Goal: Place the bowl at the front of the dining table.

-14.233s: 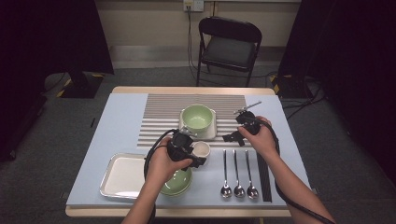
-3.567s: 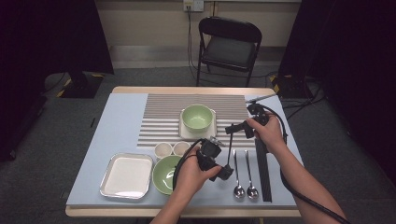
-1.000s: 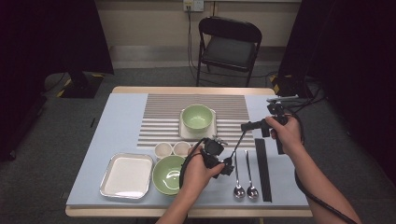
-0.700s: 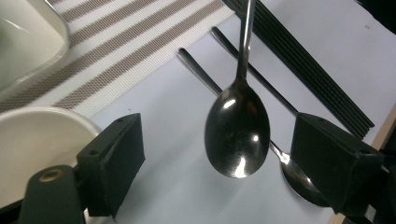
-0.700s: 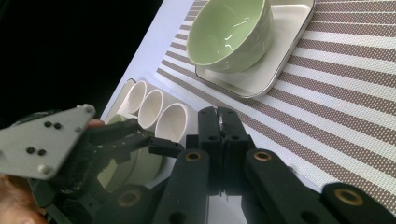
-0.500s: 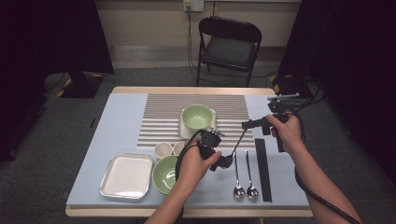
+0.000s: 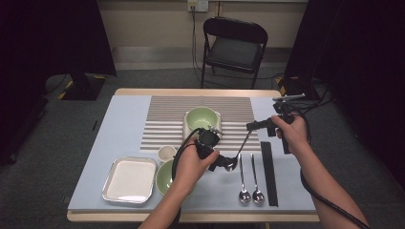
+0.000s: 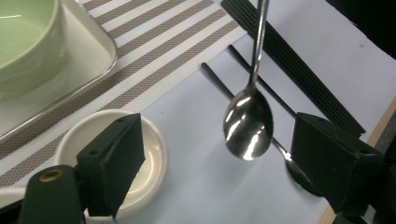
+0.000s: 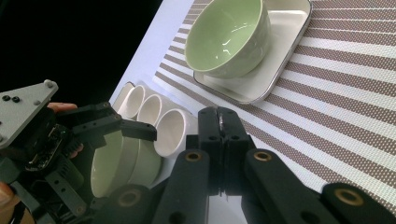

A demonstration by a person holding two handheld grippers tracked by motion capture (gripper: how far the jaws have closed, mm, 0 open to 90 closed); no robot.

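My right gripper points left over the striped mat and is shut on the handle of a steel spoon. The spoon slants down to the left, and its bowl hangs just above the table. My left gripper is open, with one jaw on either side of that bowl and neither touching it. Two more spoons lie side by side on the blue cloth in front of the mat.
Black chopsticks lie right of the spoons. A green bowl sits on a white tray on the striped mat. Small white cups, another green bowl and a white tray lie left of my left hand.
My left gripper has risen and drifted back and a little left, staying around the hanging spoon's bowl. The right gripper and spoon have held still.
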